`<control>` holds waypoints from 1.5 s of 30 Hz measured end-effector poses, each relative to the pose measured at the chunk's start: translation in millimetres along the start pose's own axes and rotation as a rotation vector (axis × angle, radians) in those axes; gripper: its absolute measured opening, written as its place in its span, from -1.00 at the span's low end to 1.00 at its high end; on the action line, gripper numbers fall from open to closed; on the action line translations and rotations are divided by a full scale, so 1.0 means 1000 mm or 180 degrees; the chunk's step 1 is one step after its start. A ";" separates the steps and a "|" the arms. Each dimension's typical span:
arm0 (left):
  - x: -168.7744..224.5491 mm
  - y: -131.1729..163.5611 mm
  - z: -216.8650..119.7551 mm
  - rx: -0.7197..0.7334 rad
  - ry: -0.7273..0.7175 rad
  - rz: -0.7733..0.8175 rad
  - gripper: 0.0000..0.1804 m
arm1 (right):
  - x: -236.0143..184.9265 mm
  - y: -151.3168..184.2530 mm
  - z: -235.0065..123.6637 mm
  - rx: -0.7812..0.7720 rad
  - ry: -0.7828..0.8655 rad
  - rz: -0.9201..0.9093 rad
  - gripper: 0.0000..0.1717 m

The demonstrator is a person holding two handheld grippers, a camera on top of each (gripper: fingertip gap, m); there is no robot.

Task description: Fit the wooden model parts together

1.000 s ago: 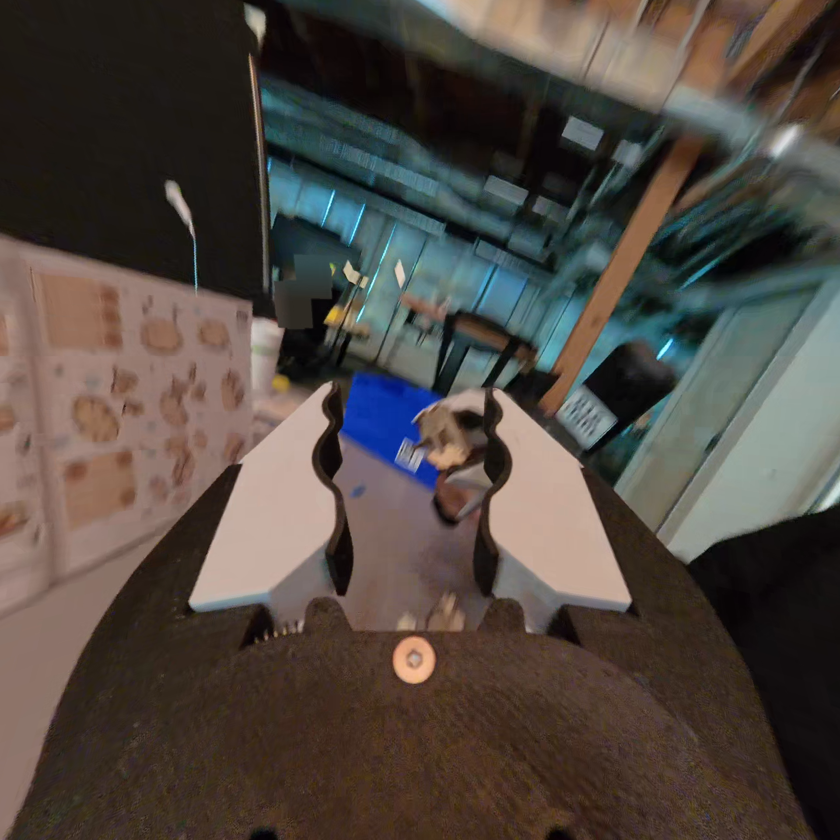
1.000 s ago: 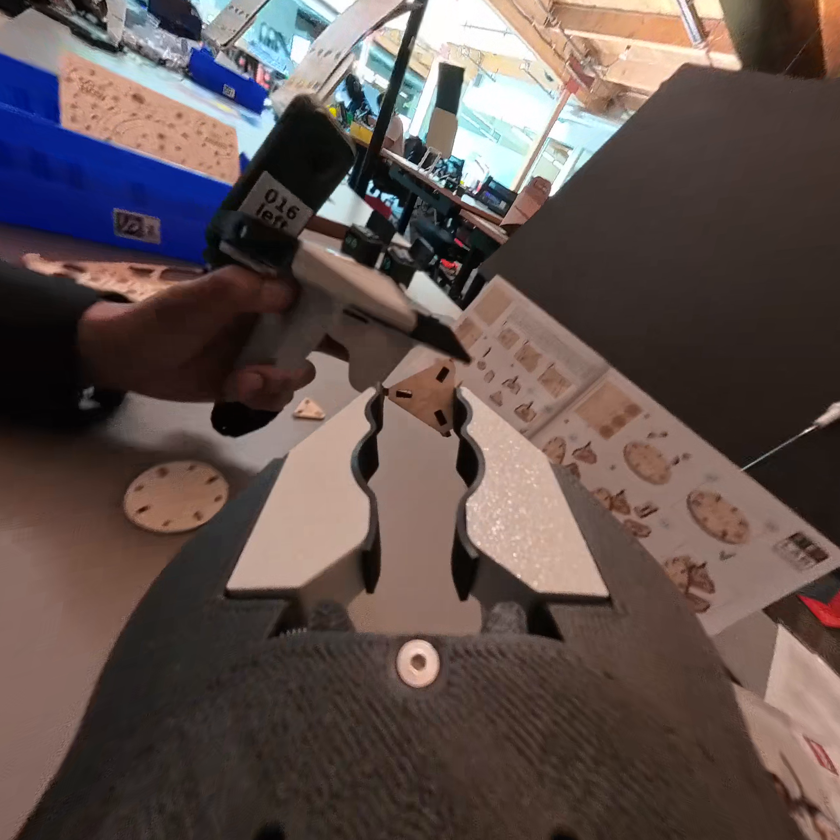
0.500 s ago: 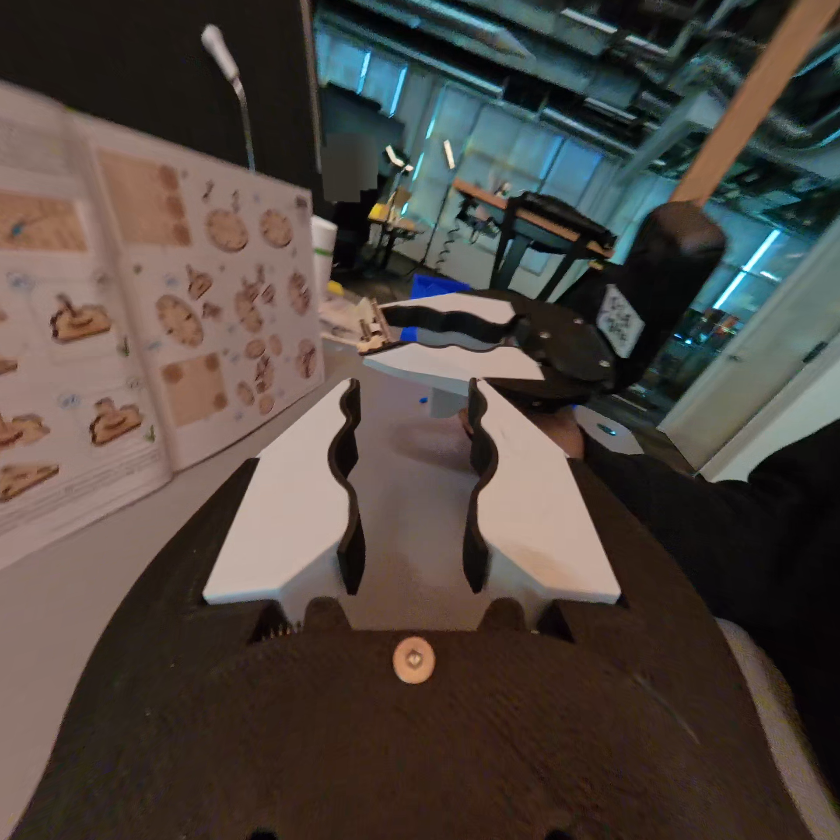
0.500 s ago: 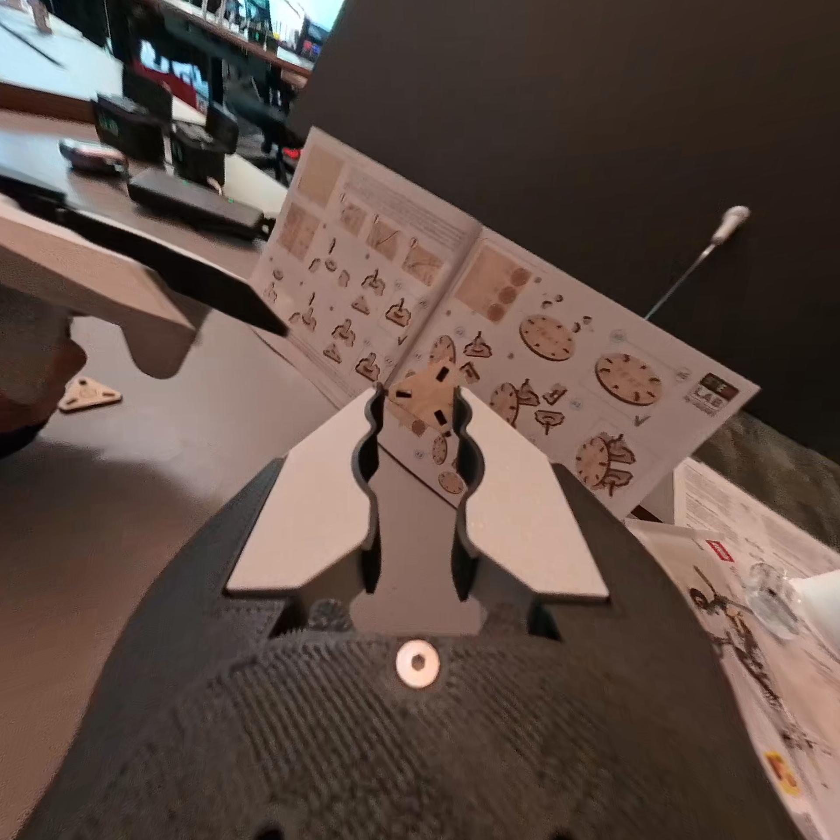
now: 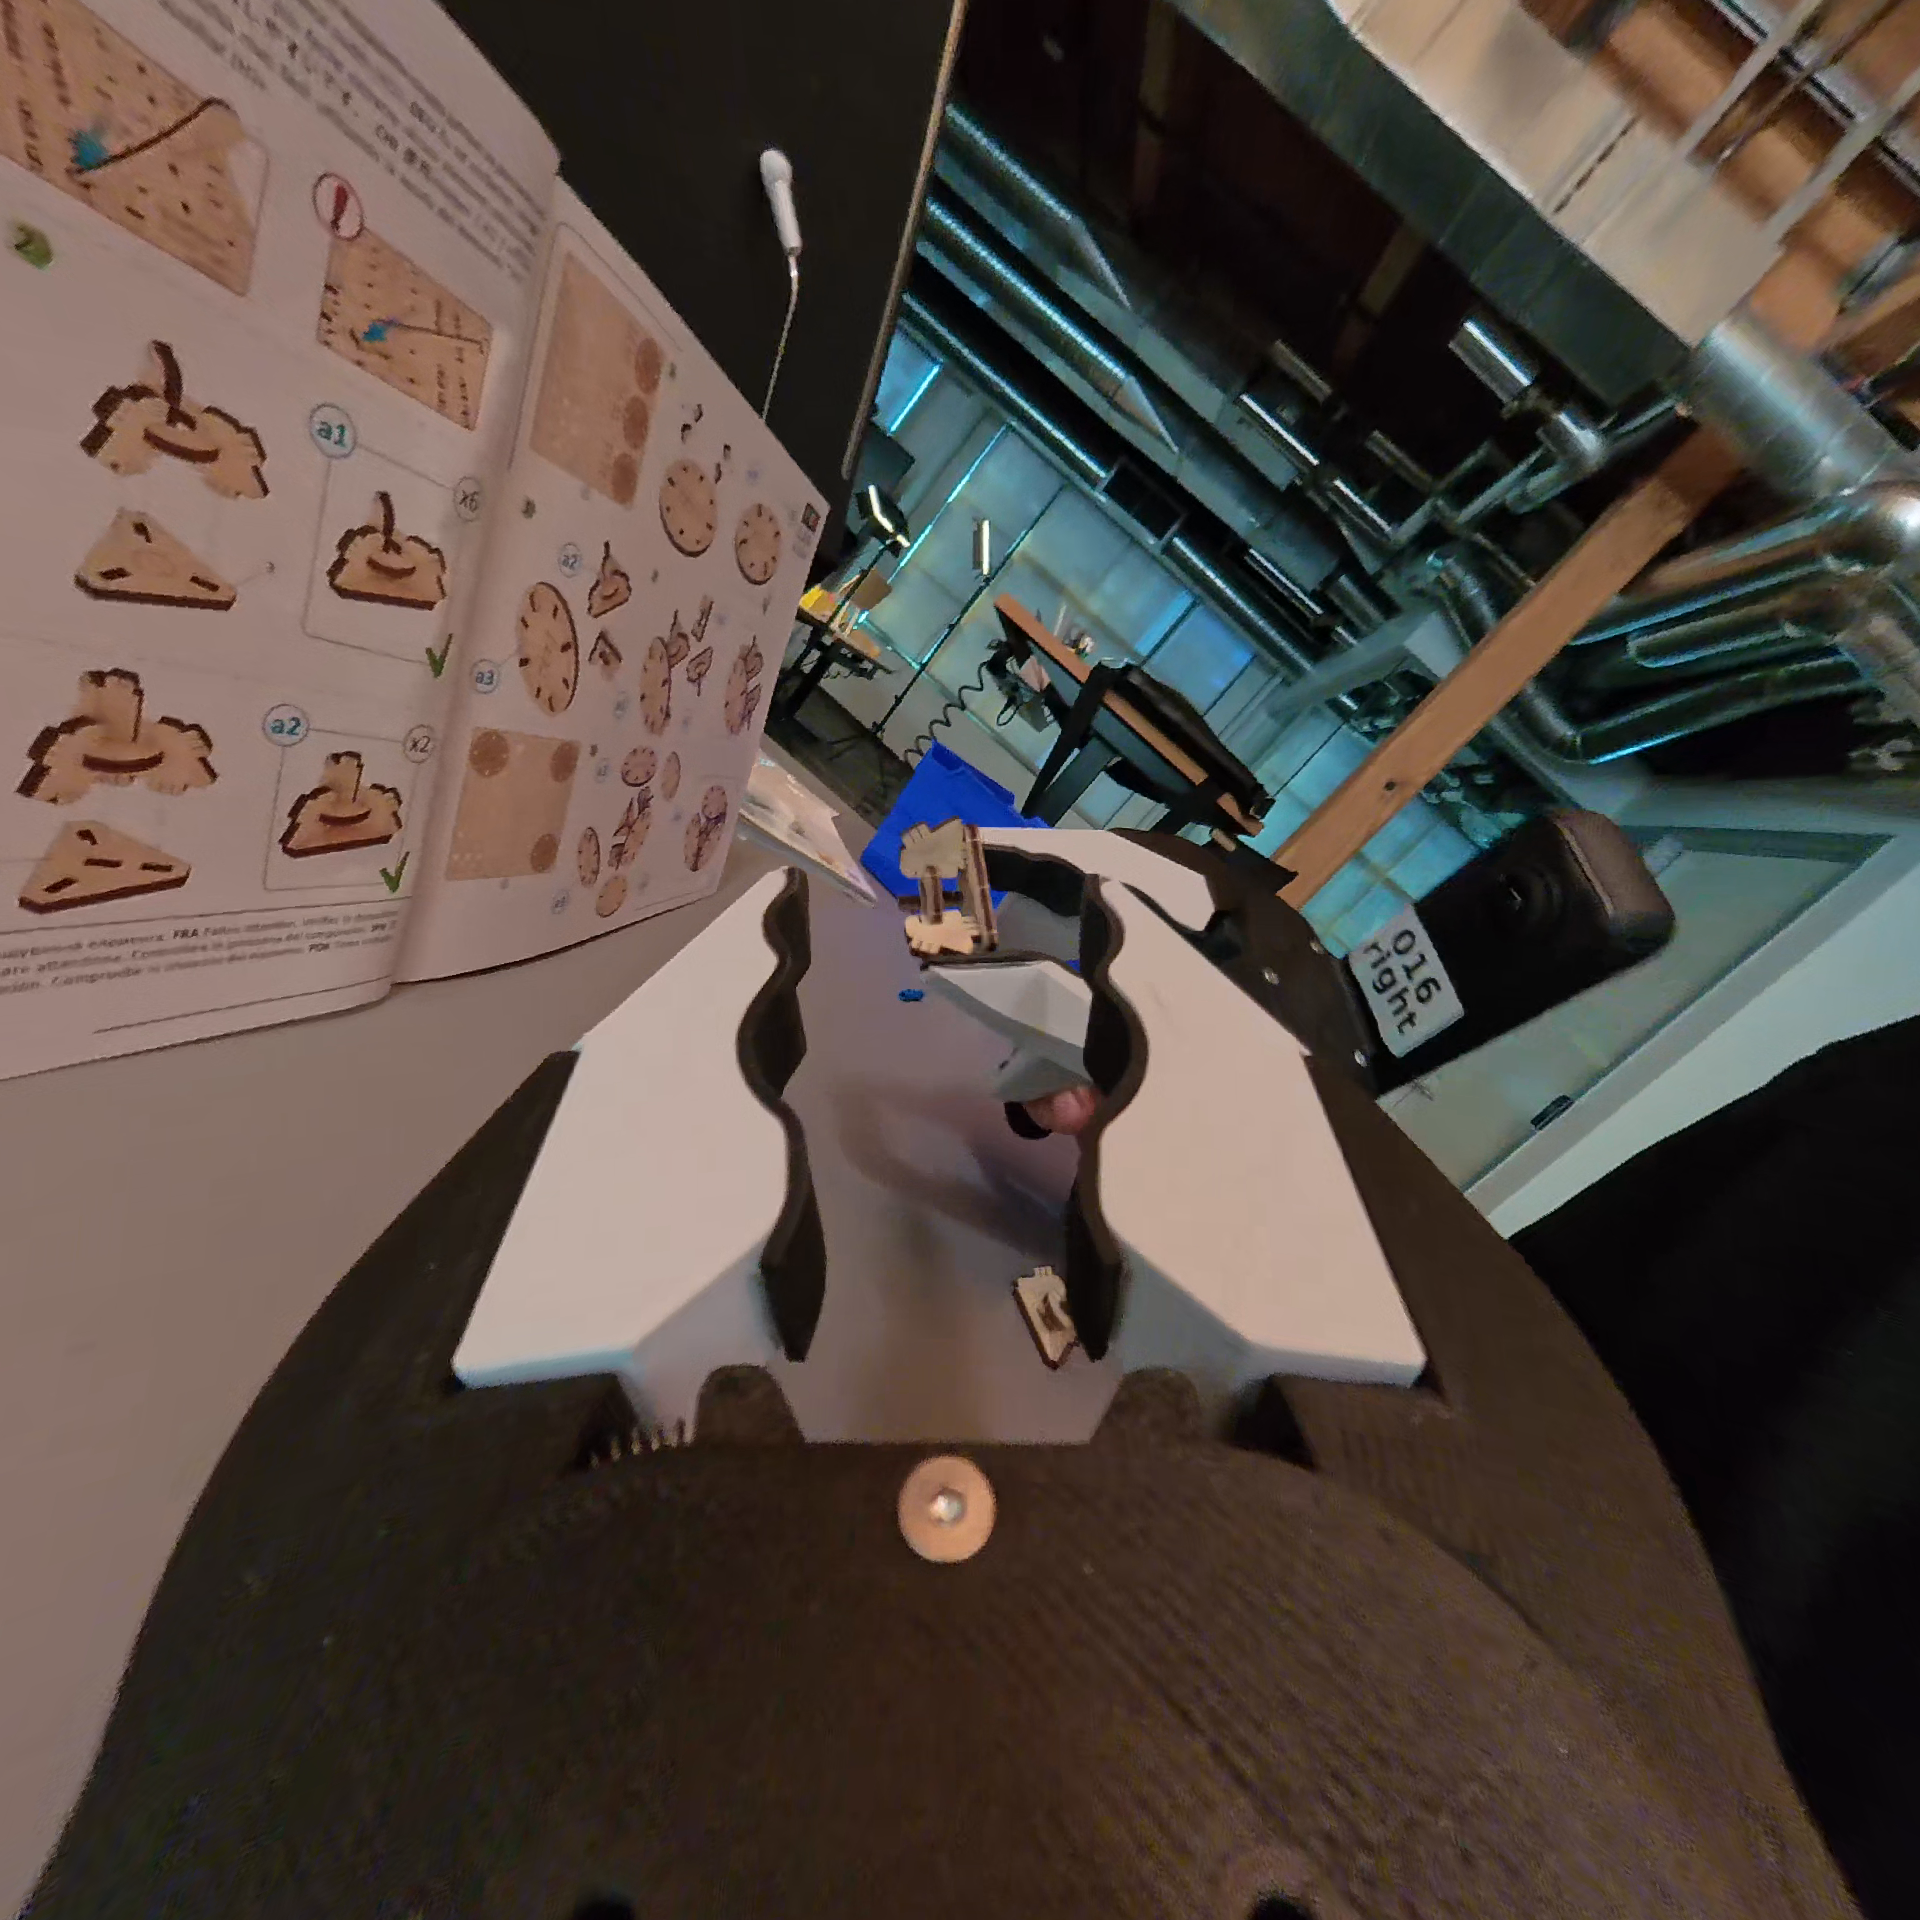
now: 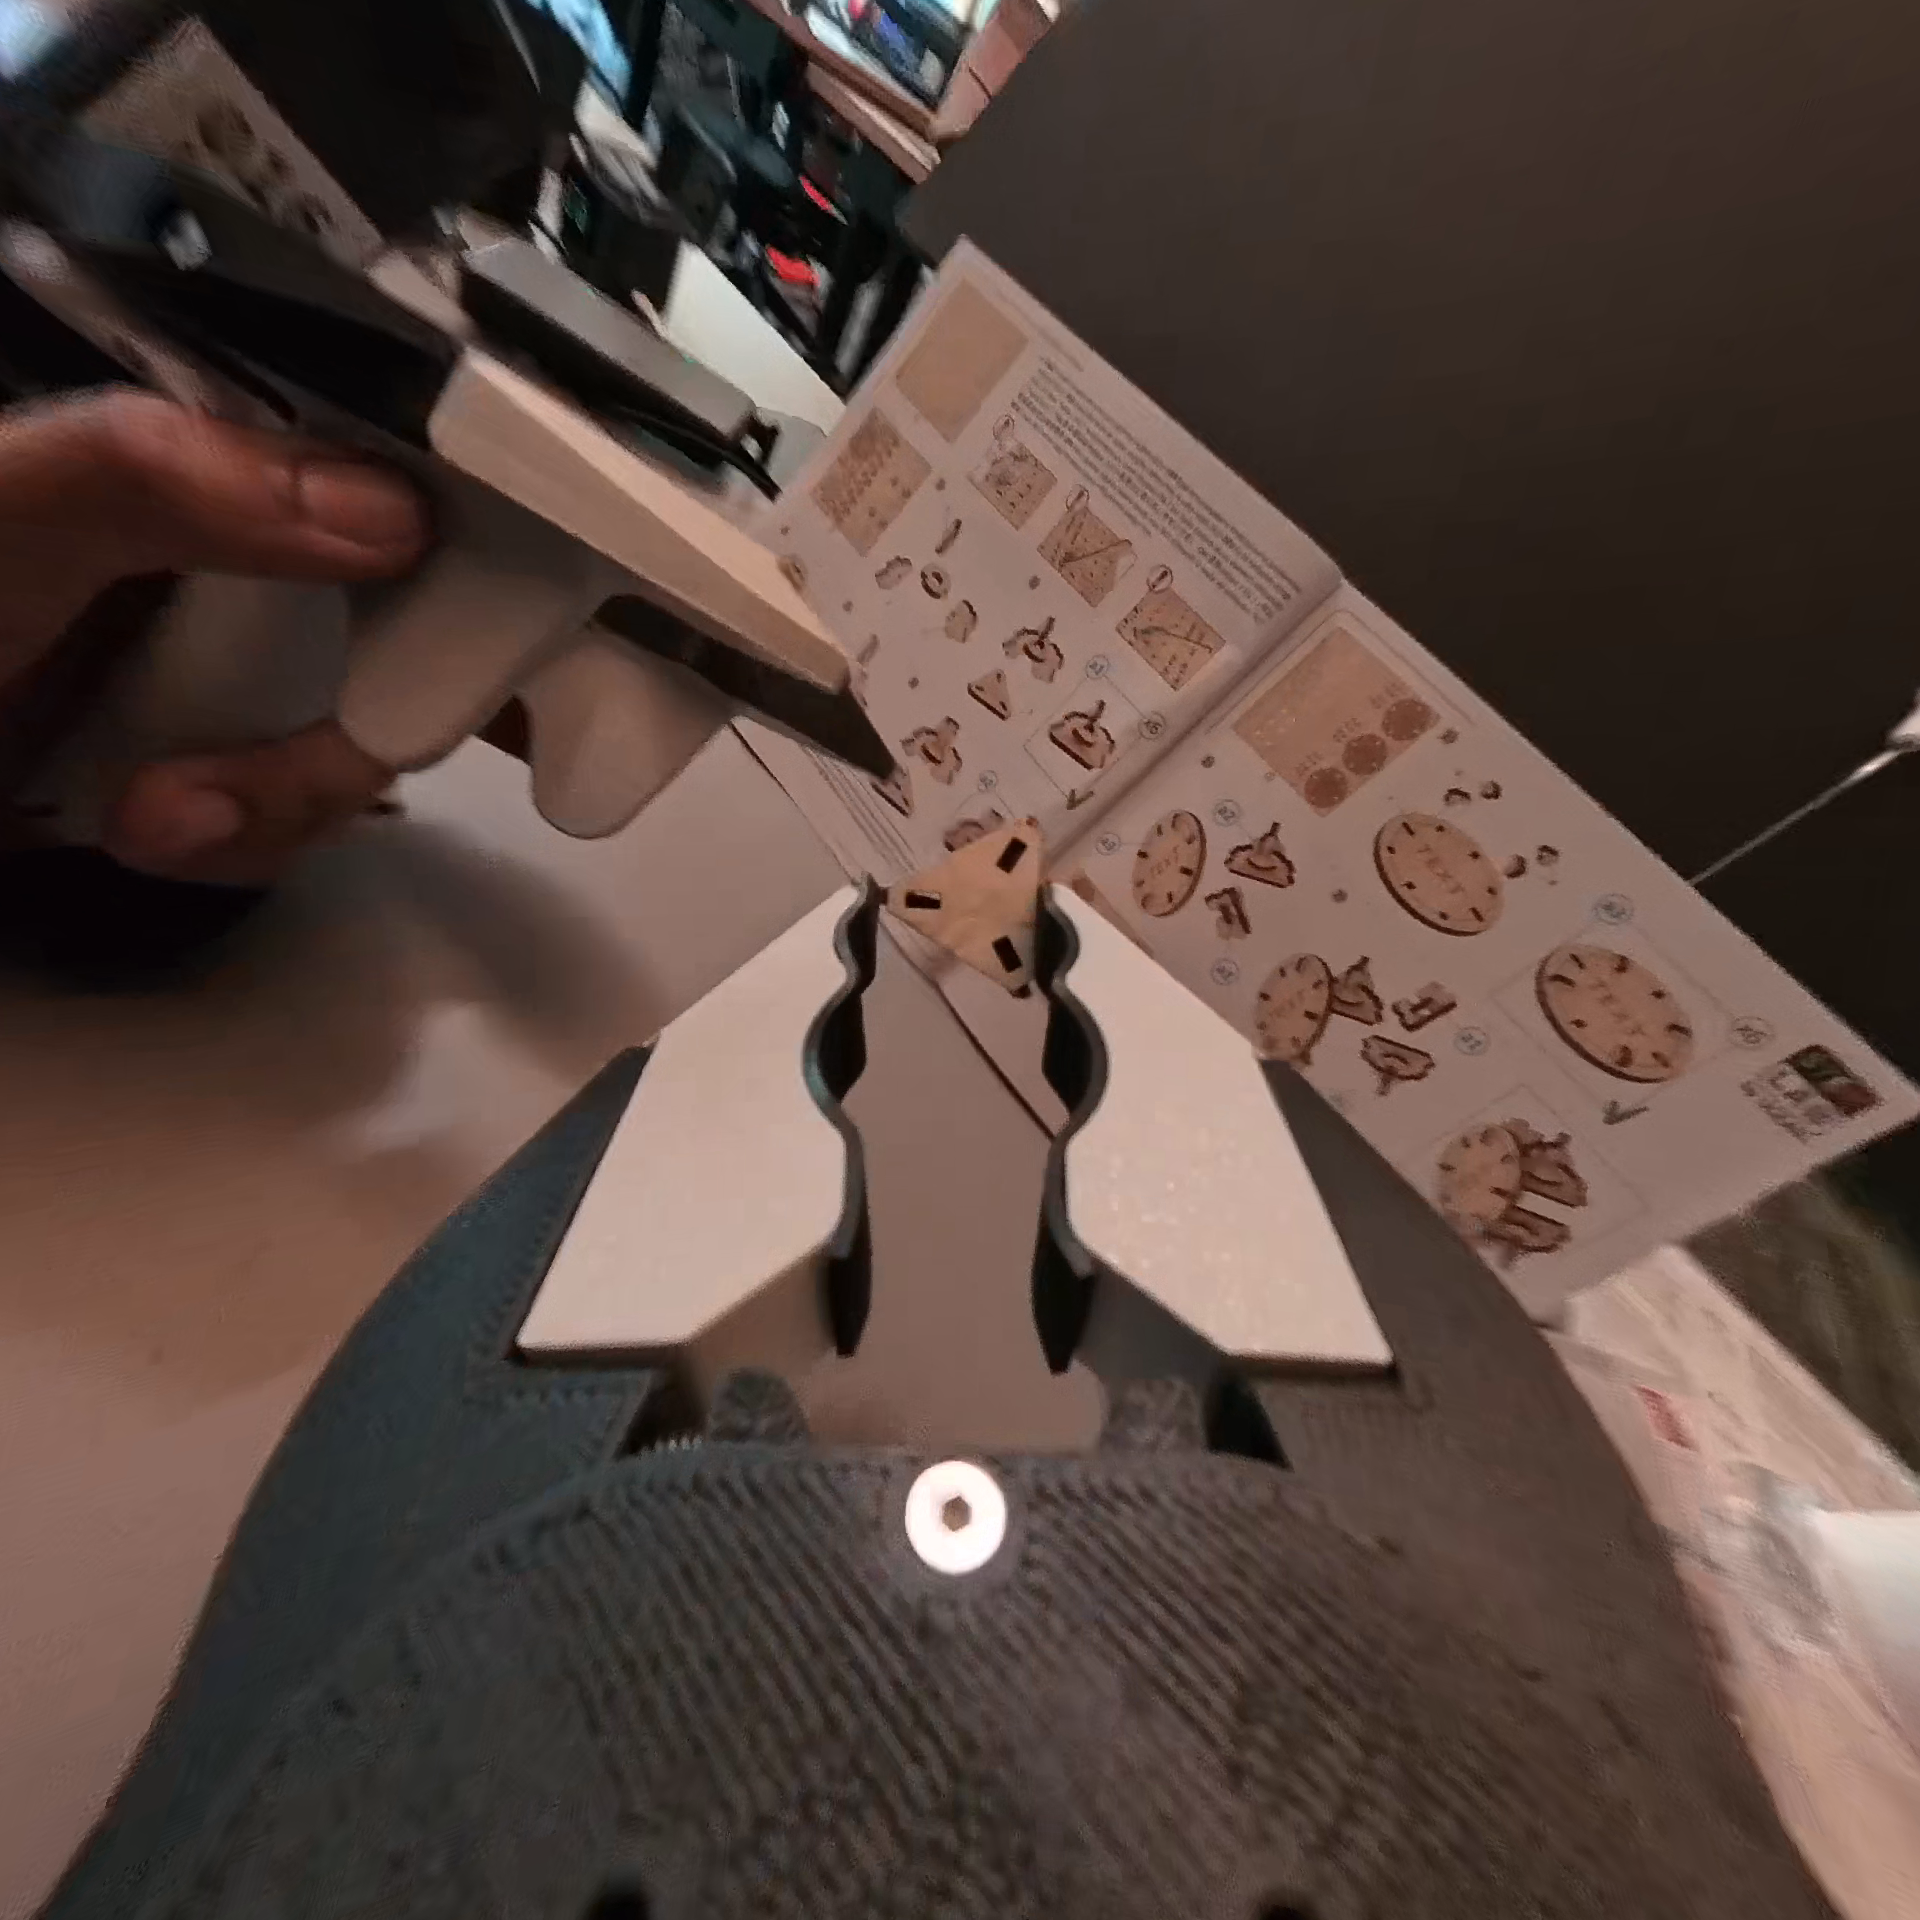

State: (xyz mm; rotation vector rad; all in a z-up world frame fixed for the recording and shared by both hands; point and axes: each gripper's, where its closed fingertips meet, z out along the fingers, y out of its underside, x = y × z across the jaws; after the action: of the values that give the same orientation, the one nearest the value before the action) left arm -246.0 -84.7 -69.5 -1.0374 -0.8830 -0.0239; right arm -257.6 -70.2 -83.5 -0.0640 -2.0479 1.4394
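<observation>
- Right hand-held gripper (image 6: 954,914): clenched at its tips on a small pale triangular plywood piece with three dark slots (image 6: 971,909); both dark wavy pads press on the piece's edges.
- Same triangular piece, seen edge-on from the left wrist view (image 5: 948,890): lobed wooden bits stick out from its face, away from the right gripper's body.
- Left hand-held gripper (image 5: 940,914): released, nothing between its fingertips, white fingers with dark wavy pads (image 5: 781,997) spread apart.
- Just ahead of the left gripper's tips and slightly toward its right finger: the right gripper with its held piece, close but not touching.
- Low beside the left gripper's right pad, near the finger base: a small flat wooden scrap (image 5: 1047,1314) lying on the grey tabletop (image 5: 187,1195); contact with the pad cannot be told.
- Ahead and left of the left gripper: an open white instruction booklet with drawings of wooden parts (image 5: 343,582), propped up against a black backboard (image 5: 665,125).
- From the right wrist view, same booklet (image 6: 1351,883) straight ahead and to the right, behind the held piece.
- Ahead and left of the right gripper: the left gripper's white fingers, blurred, held by a person's hand (image 6: 197,623).
- Beyond the left gripper's tips, behind the right gripper: a blue plastic bin (image 5: 961,795).
</observation>
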 end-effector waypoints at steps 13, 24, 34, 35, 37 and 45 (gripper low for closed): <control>0.069 0.014 0.010 -0.0215 0.1243 0.0070 -0.19 | 0.014 -0.057 -0.082 0.1969 -0.3527 0.3714 -0.68; 0.097 0.040 0.014 -0.0565 0.1622 0.0410 -0.36 | -0.038 -0.067 -0.093 0.1472 -0.4522 0.3550 -0.67; 0.093 0.034 0.011 -0.0471 0.1518 0.0551 -0.70 | -0.034 -0.059 -0.084 0.1420 -0.4504 0.3820 -0.67; 0.094 0.034 0.011 -0.0473 0.1516 0.0546 -0.70 | -0.034 -0.059 -0.084 0.1421 -0.4509 0.3828 -0.67; 0.093 0.034 0.011 -0.0464 0.1504 0.0534 -0.71 | -0.033 -0.059 -0.084 0.1420 -0.4495 0.3842 -0.67; 0.077 0.023 0.011 -0.0287 0.1215 0.0550 -0.71 | -0.020 -0.046 -0.063 0.1407 -0.3886 0.3944 -0.49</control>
State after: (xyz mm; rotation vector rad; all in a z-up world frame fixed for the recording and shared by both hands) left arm -191.8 -35.3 -34.1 -1.1434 -0.4480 -0.1137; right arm -195.8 -43.9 -40.0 -0.4085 -2.6009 3.2800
